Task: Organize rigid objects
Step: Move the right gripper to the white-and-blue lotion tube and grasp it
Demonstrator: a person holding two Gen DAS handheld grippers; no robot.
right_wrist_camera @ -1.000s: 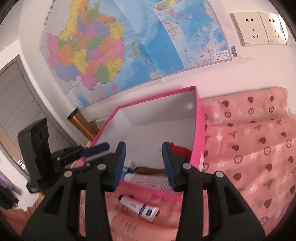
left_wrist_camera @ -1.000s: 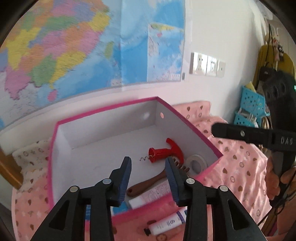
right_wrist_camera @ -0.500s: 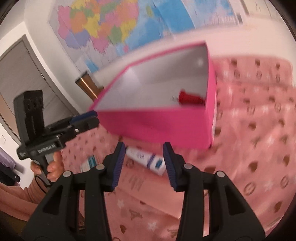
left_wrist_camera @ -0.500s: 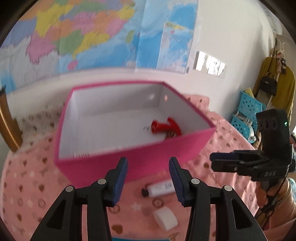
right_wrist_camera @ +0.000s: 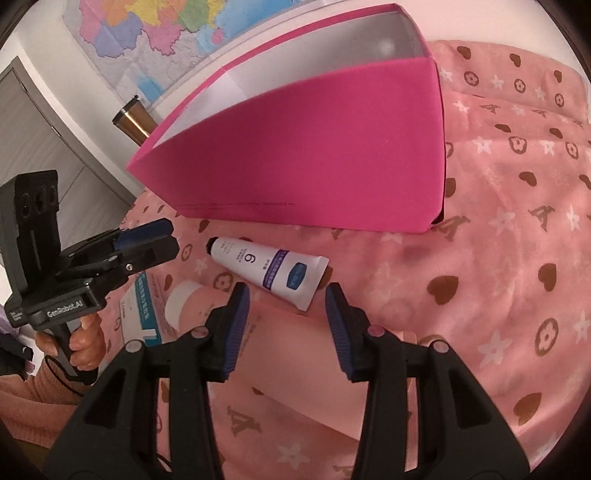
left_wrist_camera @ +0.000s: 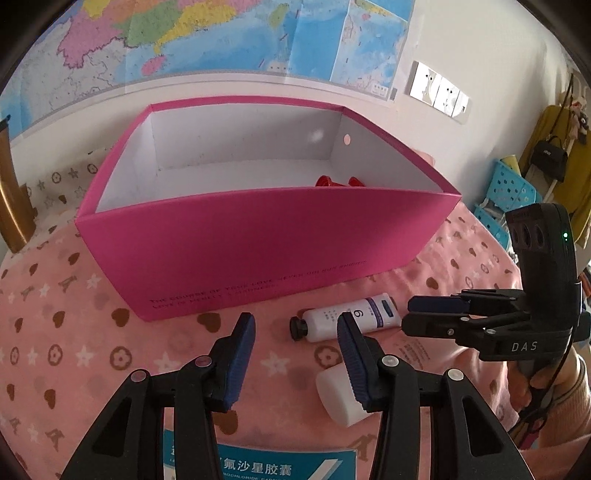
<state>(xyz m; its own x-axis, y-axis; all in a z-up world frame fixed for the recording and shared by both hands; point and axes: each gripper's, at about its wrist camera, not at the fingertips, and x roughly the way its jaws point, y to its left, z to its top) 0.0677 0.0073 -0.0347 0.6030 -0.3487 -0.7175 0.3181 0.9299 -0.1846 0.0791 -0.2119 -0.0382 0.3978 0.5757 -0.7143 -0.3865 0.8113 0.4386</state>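
Observation:
A pink box (left_wrist_camera: pixel 258 243) with white inside stands on the pink cloth; a red corkscrew (left_wrist_camera: pixel 338 182) peeks over its front wall. A white tube marked 6 (left_wrist_camera: pixel 347 317) lies in front of the box, also in the right wrist view (right_wrist_camera: pixel 269 271). A white bottle (left_wrist_camera: pixel 341 395) lies beside it and shows in the right wrist view (right_wrist_camera: pixel 188 299). A blue-and-white medicine box (left_wrist_camera: pixel 258 467) lies nearest me. My left gripper (left_wrist_camera: pixel 295 354) is open and empty above the cloth, left of the tube. My right gripper (right_wrist_camera: pixel 286 314) is open and empty just above the tube's flat end.
A gold tumbler (right_wrist_camera: pixel 133 120) stands left of the box. A map (left_wrist_camera: pixel 221 33) and wall sockets (left_wrist_camera: pixel 439 90) are on the wall behind. Blue baskets (left_wrist_camera: pixel 509 192) and hanging bags (left_wrist_camera: pixel 550 155) are at the far right. The patterned cloth (right_wrist_camera: pixel 517 258) spreads right of the box.
Both grippers have pulled back from over the box and dropped low in front of it. The tube, bottle and medicine box now lie in view. Both stayed open.

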